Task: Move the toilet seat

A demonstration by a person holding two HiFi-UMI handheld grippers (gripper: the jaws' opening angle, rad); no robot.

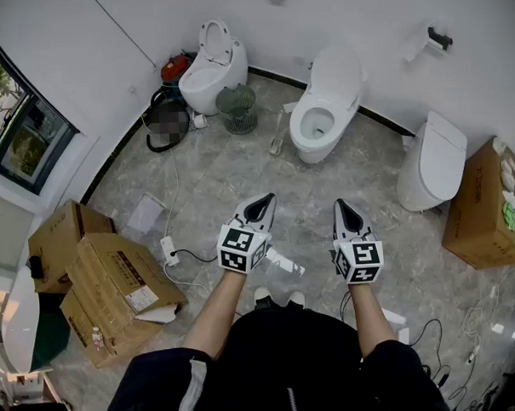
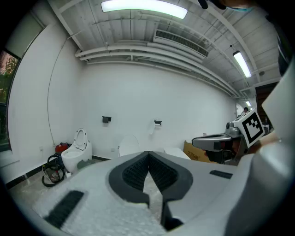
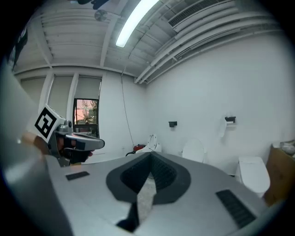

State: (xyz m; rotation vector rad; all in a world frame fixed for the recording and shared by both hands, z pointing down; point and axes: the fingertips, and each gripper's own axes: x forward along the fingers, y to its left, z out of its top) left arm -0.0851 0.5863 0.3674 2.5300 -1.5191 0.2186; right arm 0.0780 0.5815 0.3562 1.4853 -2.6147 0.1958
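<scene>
The left tongs [image 1: 265,198] and right tongs [image 1: 340,205], clenched empty, hover well apart from the middle toilet [image 1: 325,104].

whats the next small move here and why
Probably carry both claws forward toward the white ceramic toilet with the open bowl straight ahead. The left claw and right claw are both shut and empty, hanging over the grey marbled floor well short of any toilet, so no seat is within reach. Which toilet is meant, I cannot tell.
</scene>
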